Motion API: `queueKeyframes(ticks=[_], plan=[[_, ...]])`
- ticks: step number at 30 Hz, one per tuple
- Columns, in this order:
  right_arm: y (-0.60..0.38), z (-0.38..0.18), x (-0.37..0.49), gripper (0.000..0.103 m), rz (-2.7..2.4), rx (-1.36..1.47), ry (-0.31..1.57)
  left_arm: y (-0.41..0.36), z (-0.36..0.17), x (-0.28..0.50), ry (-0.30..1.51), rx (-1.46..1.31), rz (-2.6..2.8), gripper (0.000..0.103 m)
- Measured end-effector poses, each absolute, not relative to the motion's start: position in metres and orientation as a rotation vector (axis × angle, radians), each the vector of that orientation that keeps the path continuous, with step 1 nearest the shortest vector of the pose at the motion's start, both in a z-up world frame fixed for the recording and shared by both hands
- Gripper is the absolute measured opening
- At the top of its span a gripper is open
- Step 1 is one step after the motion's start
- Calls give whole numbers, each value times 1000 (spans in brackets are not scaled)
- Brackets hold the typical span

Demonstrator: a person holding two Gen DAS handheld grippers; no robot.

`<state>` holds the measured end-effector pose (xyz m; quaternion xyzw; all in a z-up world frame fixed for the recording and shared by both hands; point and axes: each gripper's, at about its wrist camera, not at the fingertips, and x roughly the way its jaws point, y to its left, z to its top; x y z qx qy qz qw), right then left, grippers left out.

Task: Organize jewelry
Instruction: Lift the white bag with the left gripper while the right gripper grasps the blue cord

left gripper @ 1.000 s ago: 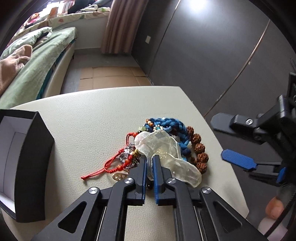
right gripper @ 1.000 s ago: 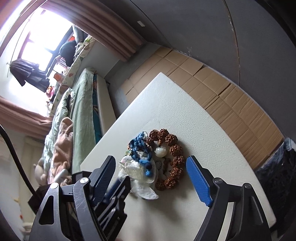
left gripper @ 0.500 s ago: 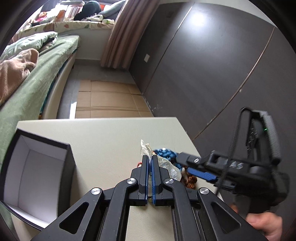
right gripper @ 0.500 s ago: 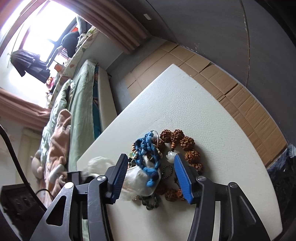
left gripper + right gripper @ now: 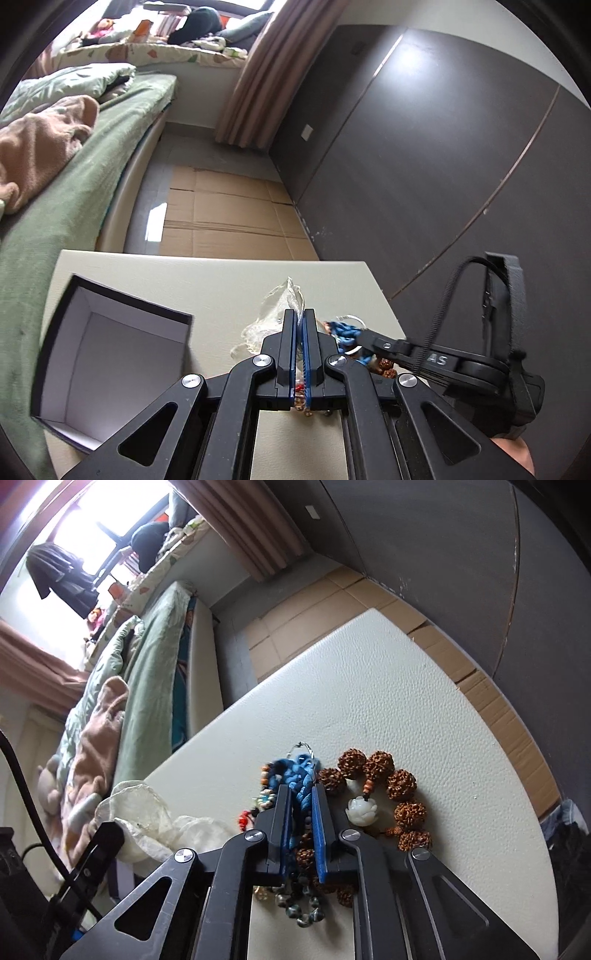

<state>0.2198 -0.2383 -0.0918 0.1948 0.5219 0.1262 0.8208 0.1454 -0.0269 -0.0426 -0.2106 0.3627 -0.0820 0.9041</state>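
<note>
My left gripper is shut on a clear plastic bag and holds it above the cream table. The bag also shows at the left of the right wrist view. My right gripper is shut on a blue braided bracelet in a jewelry pile. A brown seed-bead bracelet with a white flower bead lies beside it on the right. Dark green beads lie under the gripper. The right gripper shows in the left wrist view over the pile.
An open black box with a white inside sits at the table's left. A green bed stands beyond the table's left edge. Cardboard covers the floor ahead. A dark wall runs on the right.
My left gripper has lifted the plastic bag off the jewelry pile and moved it left. My right gripper came down over the pile and closed from wide open onto the blue bracelet.
</note>
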Motion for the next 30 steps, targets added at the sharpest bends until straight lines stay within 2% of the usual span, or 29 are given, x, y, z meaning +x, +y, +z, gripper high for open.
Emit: queueKeyframes(ticks=[22, 26, 30], plan=[[-232, -29, 151, 12, 520, 547, 871, 28, -7, 78, 610, -456, -60, 2], [-221, -35, 153, 12, 471, 521, 933, 36, -8, 75, 618, -463, -40, 2], [-224, -75, 166, 12, 362, 518, 1097, 39, -9, 74, 623, -467, -35, 2]])
